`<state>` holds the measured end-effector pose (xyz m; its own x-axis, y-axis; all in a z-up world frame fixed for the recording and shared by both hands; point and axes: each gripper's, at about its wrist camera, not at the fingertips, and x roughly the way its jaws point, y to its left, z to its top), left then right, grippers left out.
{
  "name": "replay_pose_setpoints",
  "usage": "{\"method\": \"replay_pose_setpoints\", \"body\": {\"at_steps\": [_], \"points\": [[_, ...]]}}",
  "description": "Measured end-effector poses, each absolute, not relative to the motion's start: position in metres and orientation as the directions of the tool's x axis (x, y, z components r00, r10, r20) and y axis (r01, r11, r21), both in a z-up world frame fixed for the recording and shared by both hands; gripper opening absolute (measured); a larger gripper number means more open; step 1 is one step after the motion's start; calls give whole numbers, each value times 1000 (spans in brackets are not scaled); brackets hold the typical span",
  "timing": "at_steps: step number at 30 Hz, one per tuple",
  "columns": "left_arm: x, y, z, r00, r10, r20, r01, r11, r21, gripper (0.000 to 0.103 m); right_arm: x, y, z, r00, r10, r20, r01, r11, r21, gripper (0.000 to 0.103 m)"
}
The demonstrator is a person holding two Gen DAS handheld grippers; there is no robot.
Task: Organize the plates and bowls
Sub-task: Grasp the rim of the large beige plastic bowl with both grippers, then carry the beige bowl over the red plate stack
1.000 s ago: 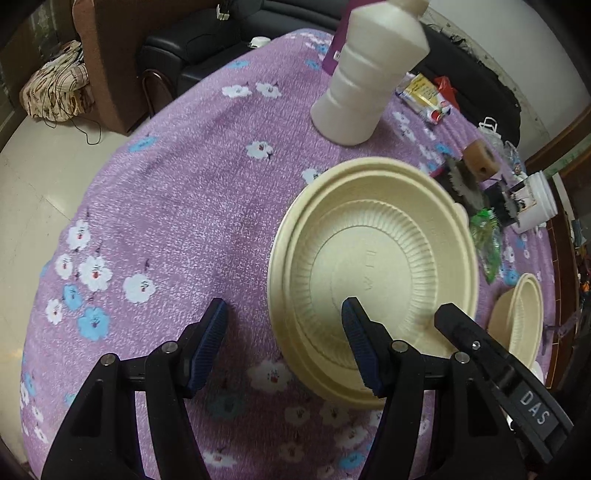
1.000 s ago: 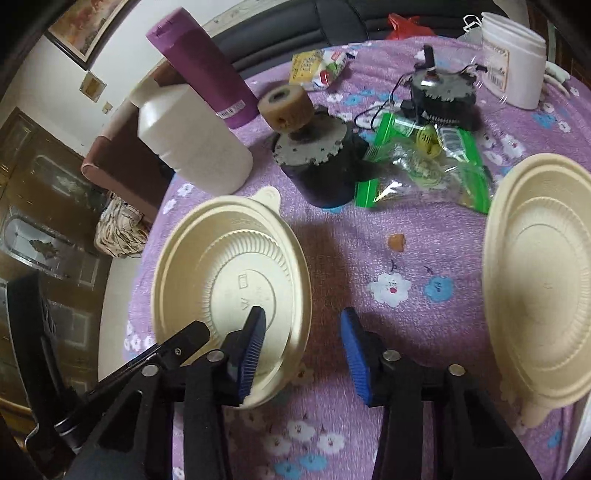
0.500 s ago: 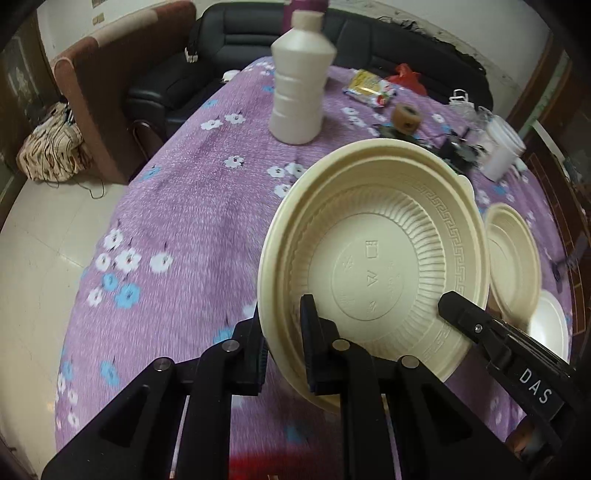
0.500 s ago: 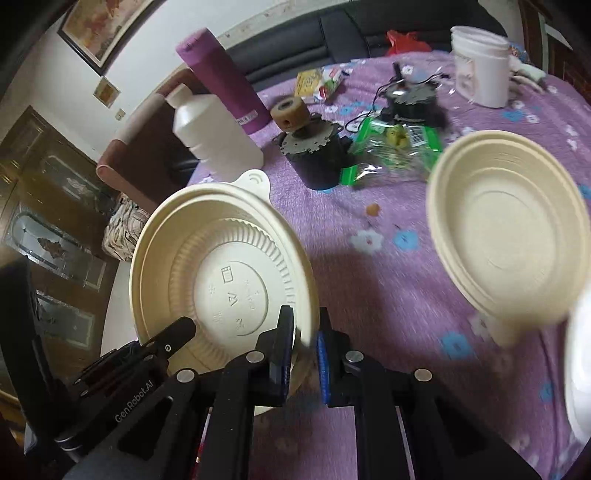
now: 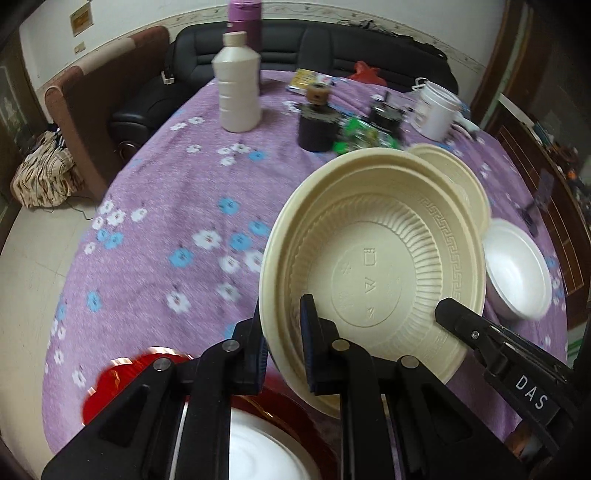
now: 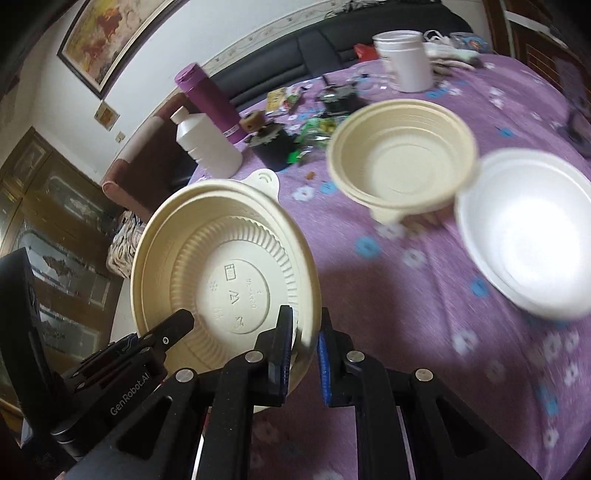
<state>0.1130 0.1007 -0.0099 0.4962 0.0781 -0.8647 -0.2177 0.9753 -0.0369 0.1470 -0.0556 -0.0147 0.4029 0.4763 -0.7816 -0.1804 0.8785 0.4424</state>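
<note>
Both grippers clenched on one ribbed beige plate (image 5: 373, 266), held tilted above the purple flowered bench (image 5: 166, 192). Left gripper (image 5: 284, 347) fingers pinching the near rim; right gripper (image 6: 303, 354) fingers clamped on the opposite edge. Beyond it, a beige bowl (image 6: 402, 158) touching a white bowl (image 6: 524, 232). Below left, probably a red-rimmed white plate (image 5: 258, 454), blurred.

Two cream bowls (image 6: 221, 273) (image 6: 402, 158), one white bowl (image 6: 524, 232) (two bottles (image 6: 207, 142) (image 6: 208, 99) behind)

Home living room: black sofa (image 5: 332, 48), framed painting (image 6: 110, 33), floral purple tablecloth (image 5: 166, 206).
</note>
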Motion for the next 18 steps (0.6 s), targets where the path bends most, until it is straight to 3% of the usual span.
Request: {"method": "replay_pose_setpoints", "body": {"at_steps": [18], "points": [[63,16,-26,518,12,-855,-78,996,-33,13,66,-152,-29,474,431,-768,-73,889,453,13]]}}
